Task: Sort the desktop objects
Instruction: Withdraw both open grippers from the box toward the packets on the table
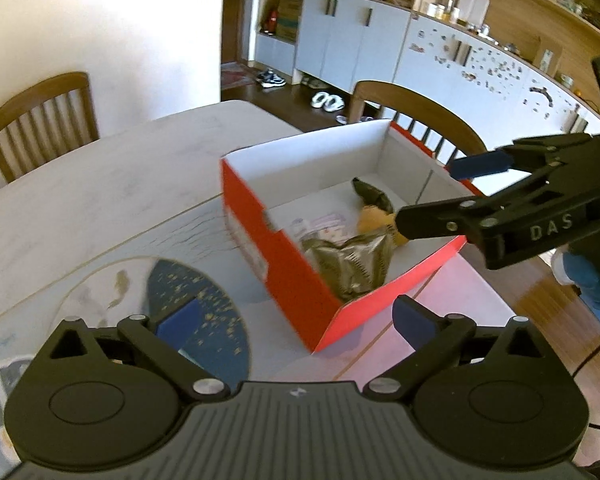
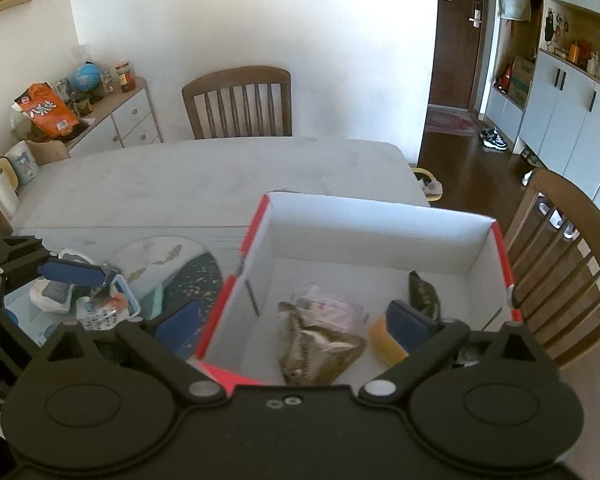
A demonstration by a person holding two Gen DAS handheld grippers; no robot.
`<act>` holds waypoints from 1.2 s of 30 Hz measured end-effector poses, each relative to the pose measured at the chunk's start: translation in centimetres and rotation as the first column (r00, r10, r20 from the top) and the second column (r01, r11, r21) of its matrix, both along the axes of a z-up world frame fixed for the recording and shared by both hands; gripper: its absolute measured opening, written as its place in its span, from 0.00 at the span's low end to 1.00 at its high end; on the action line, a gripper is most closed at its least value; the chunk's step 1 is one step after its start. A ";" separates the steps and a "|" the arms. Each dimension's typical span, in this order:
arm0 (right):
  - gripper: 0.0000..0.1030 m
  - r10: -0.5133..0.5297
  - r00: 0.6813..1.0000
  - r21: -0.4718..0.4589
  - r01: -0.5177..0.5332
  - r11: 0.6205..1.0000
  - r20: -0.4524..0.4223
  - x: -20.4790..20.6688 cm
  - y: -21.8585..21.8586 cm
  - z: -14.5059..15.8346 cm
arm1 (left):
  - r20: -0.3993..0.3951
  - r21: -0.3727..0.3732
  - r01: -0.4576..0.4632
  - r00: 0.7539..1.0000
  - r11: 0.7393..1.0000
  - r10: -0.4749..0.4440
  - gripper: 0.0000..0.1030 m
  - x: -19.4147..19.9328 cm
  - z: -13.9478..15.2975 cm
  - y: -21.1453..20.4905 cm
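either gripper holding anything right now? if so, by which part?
Nothing held. Left gripper and right gripper both stand open and empty; the packets lie loose in the red box.

Box (image 2: 380, 232): red outside, white inside. In it: olive-green packet (image 2: 320, 350), yellow item (image 2: 382, 340), pink-white pack (image 2: 332, 308). Beside box: navy mat (image 1: 204, 316), gold-speckled.

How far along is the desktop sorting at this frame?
Done: the red box already holds an olive foil packet, a pink packet, a yellow item and a dark pouch. In hand: nothing; left gripper and right gripper are open and empty. Left: the small packets beside the box.
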State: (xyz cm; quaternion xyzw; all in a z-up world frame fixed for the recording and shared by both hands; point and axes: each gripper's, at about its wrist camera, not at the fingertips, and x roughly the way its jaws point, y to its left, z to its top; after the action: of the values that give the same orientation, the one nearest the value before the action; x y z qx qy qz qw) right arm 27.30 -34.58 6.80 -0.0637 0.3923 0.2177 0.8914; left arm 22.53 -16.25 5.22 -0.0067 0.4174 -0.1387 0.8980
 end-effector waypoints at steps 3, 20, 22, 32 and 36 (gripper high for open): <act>0.98 0.002 1.000 0.001 -0.002 1.000 -0.001 -1.1 1.2 -0.1 | -0.019 -0.025 -0.019 1.000 0.999 0.019 1.00 -1.0 0.0 1.6; 0.98 0.065 0.998 0.000 -0.065 0.998 -0.007 -6.2 8.7 -1.1 | -0.036 0.009 -0.233 0.972 0.972 0.233 1.00 -7.2 -0.8 11.4; 0.98 0.075 0.997 -0.002 -0.075 0.997 -0.007 -6.5 9.2 -1.2 | -0.040 0.009 -0.254 0.966 0.967 0.254 1.00 -7.5 -0.9 12.2; 0.98 0.128 0.992 -0.007 -0.129 0.992 -0.013 -6.9 12.4 -2.1 | -0.045 0.017 -0.330 0.943 0.944 0.330 1.00 -8.2 -1.9 15.6; 0.97 0.148 0.989 -0.021 -0.149 0.989 -0.021 -6.8 13.5 -2.8 | -0.043 0.040 -0.359 0.932 0.933 0.360 1.00 -7.8 -2.6 16.9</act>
State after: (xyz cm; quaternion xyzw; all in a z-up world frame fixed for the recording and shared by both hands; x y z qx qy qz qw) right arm 20.54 -21.08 3.96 -0.1006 0.3976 0.2796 0.8681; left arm 14.72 0.66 2.65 -0.0723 0.4335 0.0346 0.8976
